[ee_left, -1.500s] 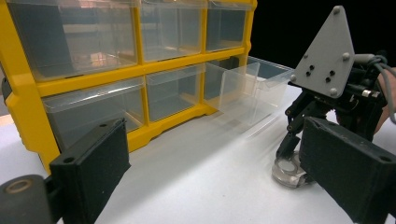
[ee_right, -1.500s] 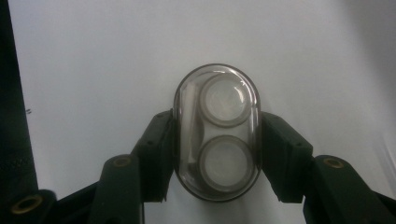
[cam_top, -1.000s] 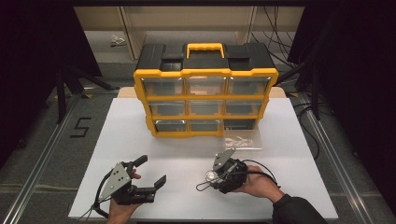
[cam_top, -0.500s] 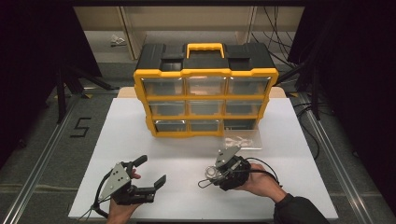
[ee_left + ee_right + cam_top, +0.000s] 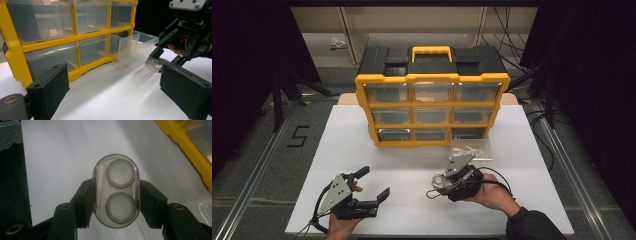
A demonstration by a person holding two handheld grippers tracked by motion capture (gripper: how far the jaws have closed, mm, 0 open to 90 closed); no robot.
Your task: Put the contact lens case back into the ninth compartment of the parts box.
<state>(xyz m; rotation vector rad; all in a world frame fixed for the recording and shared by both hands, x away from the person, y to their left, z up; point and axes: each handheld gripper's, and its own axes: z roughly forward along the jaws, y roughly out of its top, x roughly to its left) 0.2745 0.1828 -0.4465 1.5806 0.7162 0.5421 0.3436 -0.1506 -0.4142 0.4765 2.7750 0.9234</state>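
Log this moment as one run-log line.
right hand-held gripper: shut on clear case | left hand-held gripper: open, empty | organizer: bottom-right drawer pulled out

Organizer [image 5: 432, 107]: yellow frame, black top, yellow carry handle [image 5: 432, 51]. Drawers [image 5: 47, 21] clear, colourless. Desk [image 5: 362, 145]: plain white, no pattern. Left tool [image 5: 367, 192]: black jaws, grey plate on top. Right tool [image 5: 116, 197]: black jaws, brass-coloured rivets. Oval case [image 5: 116, 190] between the right tool's jaws: clear with a smoky grey tint, two pale discs with grey rims inside. Floor [image 5: 267, 150]: grey, marked with a black "5".
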